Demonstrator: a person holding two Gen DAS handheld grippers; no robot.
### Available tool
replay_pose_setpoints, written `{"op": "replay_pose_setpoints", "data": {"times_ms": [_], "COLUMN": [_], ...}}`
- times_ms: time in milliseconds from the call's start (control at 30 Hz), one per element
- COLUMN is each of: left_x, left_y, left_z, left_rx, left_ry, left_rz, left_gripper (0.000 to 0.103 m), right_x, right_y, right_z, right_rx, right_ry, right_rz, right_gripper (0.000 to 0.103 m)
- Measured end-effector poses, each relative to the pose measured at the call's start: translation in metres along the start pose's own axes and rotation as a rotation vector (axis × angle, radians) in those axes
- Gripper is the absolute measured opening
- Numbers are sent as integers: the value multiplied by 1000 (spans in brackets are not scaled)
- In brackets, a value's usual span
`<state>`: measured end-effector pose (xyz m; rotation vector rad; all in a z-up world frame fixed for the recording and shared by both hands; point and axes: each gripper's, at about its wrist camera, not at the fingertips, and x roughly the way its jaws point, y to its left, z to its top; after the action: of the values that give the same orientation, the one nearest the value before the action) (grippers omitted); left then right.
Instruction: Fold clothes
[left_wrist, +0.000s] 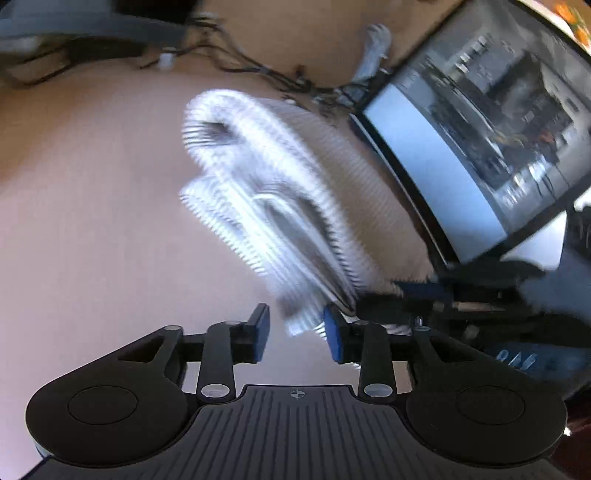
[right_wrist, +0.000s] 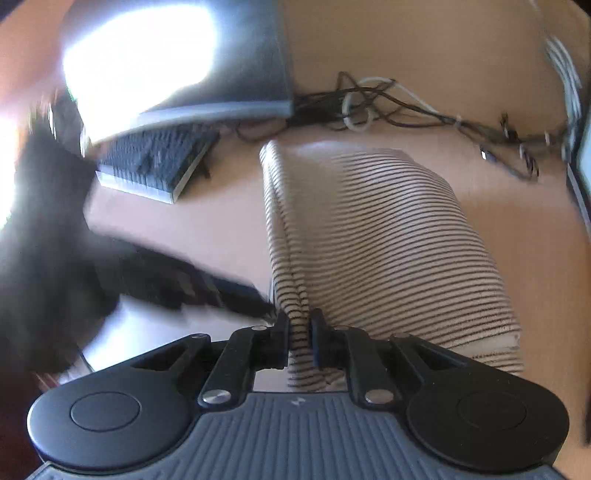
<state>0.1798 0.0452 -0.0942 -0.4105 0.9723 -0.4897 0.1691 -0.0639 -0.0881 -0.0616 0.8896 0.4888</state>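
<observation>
A white garment with thin black stripes (right_wrist: 384, 236) lies folded on the tan table. My right gripper (right_wrist: 300, 338) is shut on a bunched edge of it at the near end. In the left wrist view the same striped garment (left_wrist: 273, 199) is blurred by motion and stretches away from the jaws. My left gripper (left_wrist: 295, 334) is open, its blue pads (left_wrist: 334, 336) apart, with the near tip of the garment between them but not pinched. The other gripper (left_wrist: 443, 306) shows as a dark shape at the right of that view.
A monitor (left_wrist: 480, 140) stands at the right of the left wrist view. A laptop (right_wrist: 177, 70) with a keyboard (right_wrist: 155, 162) sits at the back left. Tangled cables (right_wrist: 406, 110) run along the back of the table (right_wrist: 192, 221). A blurred dark shape (right_wrist: 74, 251) crosses the left side.
</observation>
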Motion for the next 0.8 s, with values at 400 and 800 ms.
{"op": "replay_pose_setpoints", "data": {"times_ms": [400, 800], "left_x": [-8, 12], "left_y": [-43, -19], "left_z": [53, 43], "left_rx": [72, 0], "left_ry": [-99, -32], "left_rz": [-45, -19], "left_gripper": [36, 25], "right_x": [4, -57], "right_y": [35, -48], "right_z": [-21, 32], "right_rx": [-265, -5], "right_ry": [3, -179], "right_rz": [-117, -93], "right_gripper": [14, 55]}}
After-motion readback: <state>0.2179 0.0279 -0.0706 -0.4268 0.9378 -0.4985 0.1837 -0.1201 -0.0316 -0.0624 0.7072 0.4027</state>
